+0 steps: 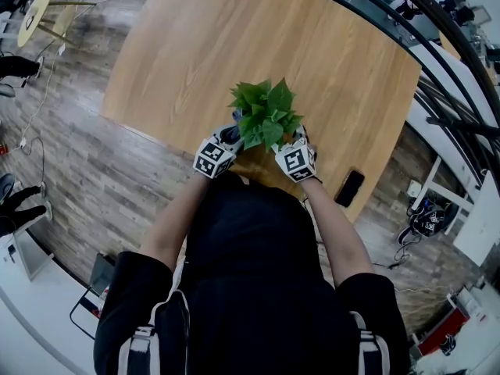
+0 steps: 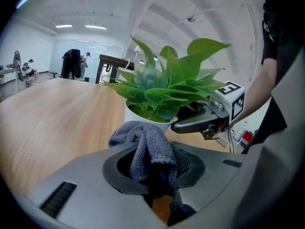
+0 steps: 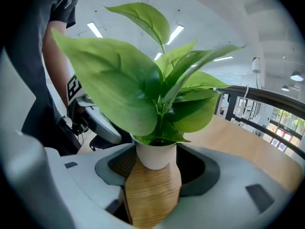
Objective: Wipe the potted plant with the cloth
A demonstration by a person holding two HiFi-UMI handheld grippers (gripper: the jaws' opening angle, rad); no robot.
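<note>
A leafy green plant (image 1: 266, 114) in a small white pot (image 3: 155, 155) stands near the front edge of the wooden table (image 1: 234, 45). My left gripper (image 2: 152, 162) is shut on a bunched grey cloth (image 2: 145, 147), which it holds just in front of the white pot (image 2: 143, 113), short of the leaves. My right gripper (image 3: 155, 152) comes in from the other side, with its jaws against both sides of the pot. In the head view the left gripper (image 1: 225, 141) and the right gripper (image 1: 297, 143) flank the plant, and its leaves hide the pot.
A black phone (image 1: 349, 187) lies on the table's front right corner. From the left gripper view, the right gripper (image 2: 202, 118) shows beside the pot. Black railings (image 1: 437, 61) run past the table's far right. The floor (image 1: 70, 170) lies to the left.
</note>
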